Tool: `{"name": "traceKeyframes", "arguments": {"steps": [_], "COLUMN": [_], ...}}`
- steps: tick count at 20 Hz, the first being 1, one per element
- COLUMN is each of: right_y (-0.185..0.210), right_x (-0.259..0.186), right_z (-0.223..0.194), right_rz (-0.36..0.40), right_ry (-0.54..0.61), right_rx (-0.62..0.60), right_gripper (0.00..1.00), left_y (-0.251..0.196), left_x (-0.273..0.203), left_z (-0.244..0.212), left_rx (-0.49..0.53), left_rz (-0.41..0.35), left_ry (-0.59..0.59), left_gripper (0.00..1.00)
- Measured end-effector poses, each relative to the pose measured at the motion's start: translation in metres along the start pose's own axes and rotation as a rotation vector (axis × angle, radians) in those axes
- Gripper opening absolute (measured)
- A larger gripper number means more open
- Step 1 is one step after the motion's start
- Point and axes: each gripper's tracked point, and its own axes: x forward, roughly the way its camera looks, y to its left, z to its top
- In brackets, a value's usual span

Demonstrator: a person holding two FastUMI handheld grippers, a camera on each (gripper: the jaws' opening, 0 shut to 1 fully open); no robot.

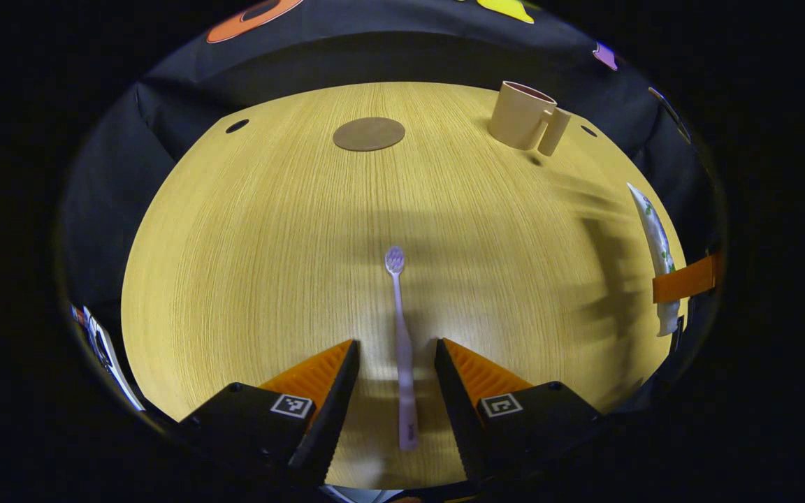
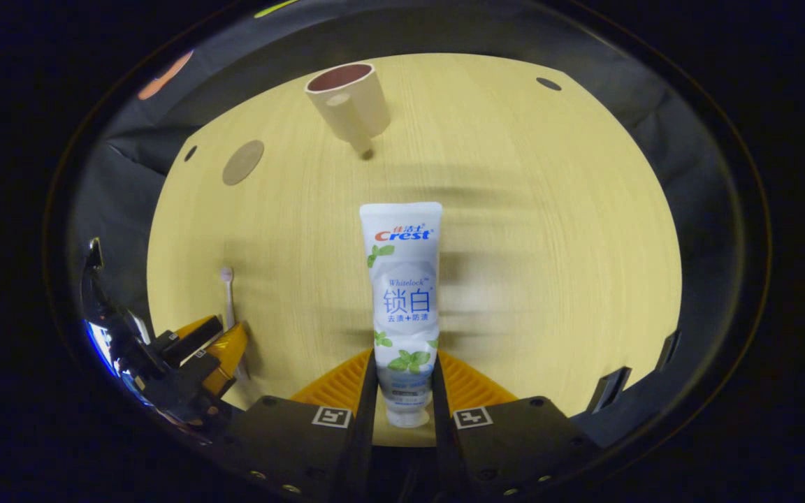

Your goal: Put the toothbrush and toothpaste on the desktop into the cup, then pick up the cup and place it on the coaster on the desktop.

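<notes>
Left fingers (image 1: 395, 360) spread around toothbrush (image 1: 402, 349); right fingers (image 2: 406, 384) pinch toothpaste (image 2: 404, 307). Cup (image 2: 348, 101) upper center, coaster (image 2: 243, 162) upper left, bare surface (image 2: 556, 244) between.

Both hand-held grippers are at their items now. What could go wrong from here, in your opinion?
1. The left hand-held gripper straddles the toothbrush with its jaws apart and a gap on each side; the thin handle may roll or slip as they close.
2. The right hand-held gripper pinches the toothpaste near its cap end, so the long tube may swing or sag when carried.
3. The cup is narrow and stands far away; a tilted tube could knock it over.
</notes>
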Motion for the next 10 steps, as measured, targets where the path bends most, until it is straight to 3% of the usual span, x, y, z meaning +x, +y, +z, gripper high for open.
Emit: {"name": "traceKeyframes", "arguments": {"steps": [3, 10], "right_y": [-0.002, -0.006], "right_x": [0.0, -0.006], "right_z": [0.001, 0.005], "right_rz": [0.002, 0.001], "right_ry": [-0.001, -0.015], "right_rx": [0.008, 0.017], "right_gripper": [0.37, 0.37], "left_y": [-0.007, -0.031], "left_x": [-0.003, -0.019], "left_z": [-0.003, -0.009], "left_rx": [-0.002, -0.029], "left_rz": [0.001, 0.013], "left_ry": [0.007, 0.026], "left_gripper": [0.65, 0.29]}}
